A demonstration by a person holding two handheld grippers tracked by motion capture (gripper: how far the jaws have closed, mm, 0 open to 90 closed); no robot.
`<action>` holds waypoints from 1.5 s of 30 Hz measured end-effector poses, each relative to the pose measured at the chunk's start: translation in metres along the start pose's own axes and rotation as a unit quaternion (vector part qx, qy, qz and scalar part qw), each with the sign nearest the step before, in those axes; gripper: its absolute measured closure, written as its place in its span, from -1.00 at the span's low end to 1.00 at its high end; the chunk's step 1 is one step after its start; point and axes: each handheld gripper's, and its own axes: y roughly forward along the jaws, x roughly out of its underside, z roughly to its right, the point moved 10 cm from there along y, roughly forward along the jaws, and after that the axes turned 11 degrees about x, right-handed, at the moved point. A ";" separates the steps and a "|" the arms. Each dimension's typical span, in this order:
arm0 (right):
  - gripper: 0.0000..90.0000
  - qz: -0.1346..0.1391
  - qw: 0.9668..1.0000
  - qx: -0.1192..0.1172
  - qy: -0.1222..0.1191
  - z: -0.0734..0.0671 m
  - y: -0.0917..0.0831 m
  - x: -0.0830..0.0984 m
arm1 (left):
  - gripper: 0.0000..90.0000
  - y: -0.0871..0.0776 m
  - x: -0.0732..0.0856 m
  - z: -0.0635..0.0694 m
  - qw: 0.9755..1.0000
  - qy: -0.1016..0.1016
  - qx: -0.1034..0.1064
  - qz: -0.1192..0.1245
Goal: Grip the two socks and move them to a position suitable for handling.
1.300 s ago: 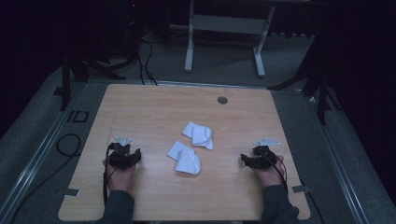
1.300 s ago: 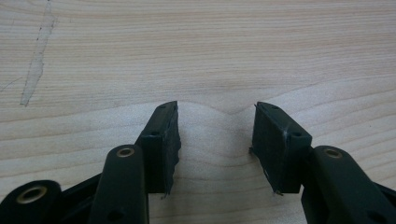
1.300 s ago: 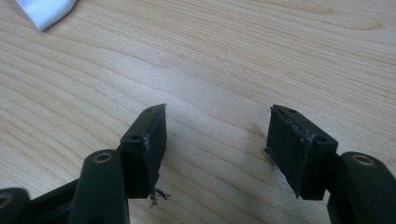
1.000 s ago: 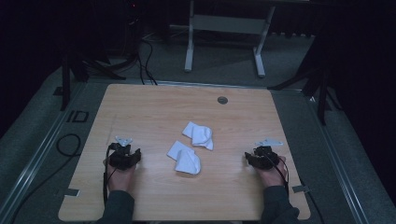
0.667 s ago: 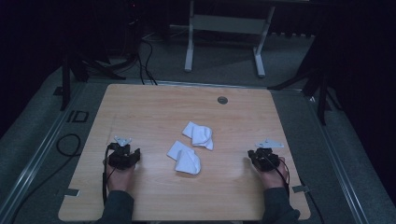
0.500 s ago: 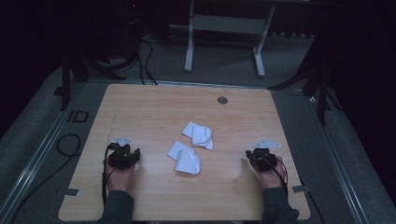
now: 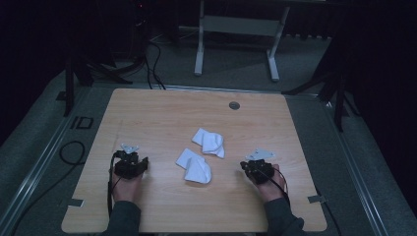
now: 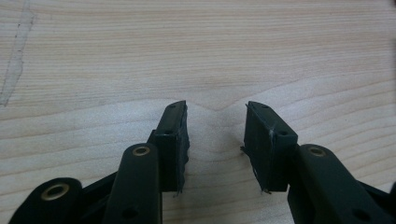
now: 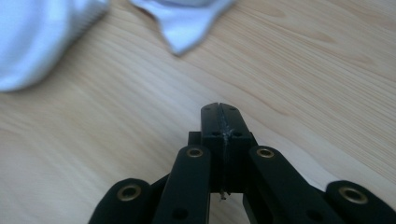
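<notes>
Left tongs: held low in the left hand, forearm entering from the bottom edge. In the left gripper view jaws stand apart, nothing between the pads.

Right tongs: gripped by the right hand. In the right gripper view jaws pressed together, pads meeting, nothing between them; the jaws have just been closing.

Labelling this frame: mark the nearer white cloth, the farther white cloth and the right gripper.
nearer white cloth (image 7: 195,166), high view, its middle
farther white cloth (image 7: 209,142), high view, its middle
right gripper (image 9: 219,108), right gripper view, tips of its shut jaws
</notes>
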 end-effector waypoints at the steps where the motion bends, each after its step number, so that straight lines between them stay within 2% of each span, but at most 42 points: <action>1: 1.00 0.001 1.000 -0.001 -0.008 -0.004 0.000 -0.002 | 0.31 0.000 0.000 0.000 1.000 0.000 0.000 0.000; 4: 1.00 0.005 1.000 -0.010 -0.024 -0.017 0.001 -0.008 | 0.31 0.000 0.000 0.001 1.000 0.001 0.000 -0.001; 8: 1.00 0.008 0.999 -0.019 -0.033 -0.026 0.002 -0.015 | 0.31 0.000 0.000 0.000 1.000 -0.001 0.000 0.000; 9: 1.00 0.014 0.999 -0.026 -0.043 -0.034 0.002 -0.021 | 0.31 0.000 0.000 0.000 1.000 -0.001 0.000 0.000; 14: 1.00 0.022 0.997 -0.044 -0.055 -0.052 0.004 -0.033 | 0.30 0.000 0.000 0.000 1.000 -0.001 -0.001 0.000; 19: 1.00 0.032 0.994 -0.068 -0.080 -0.078 0.004 -0.046 | 0.30 0.001 0.000 0.001 1.000 0.001 0.000 -0.001; 25: 1.00 0.034 0.991 -0.082 -0.100 -0.103 0.012 -0.059 | 0.30 0.001 0.000 0.001 1.000 0.001 0.000 0.000; 32: 1.00 0.005 0.990 -0.085 -0.113 -0.117 0.037 -0.053 | 0.31 0.001 0.000 0.001 1.000 0.000 0.003 0.001; 36: 1.00 0.008 0.989 -0.087 -0.118 -0.119 0.036 -0.053 | 0.32 0.001 0.000 0.002 1.000 -0.001 0.004 0.000; 39: 1.00 0.011 0.988 -0.093 -0.122 -0.122 0.034 -0.051 | 0.37 0.001 0.000 0.006 1.000 0.003 0.013 0.001; 45: 1.00 0.019 0.984 -0.109 -0.139 -0.131 0.029 -0.048 | 0.41 -0.001 -0.002 0.012 1.000 0.013 0.022 0.006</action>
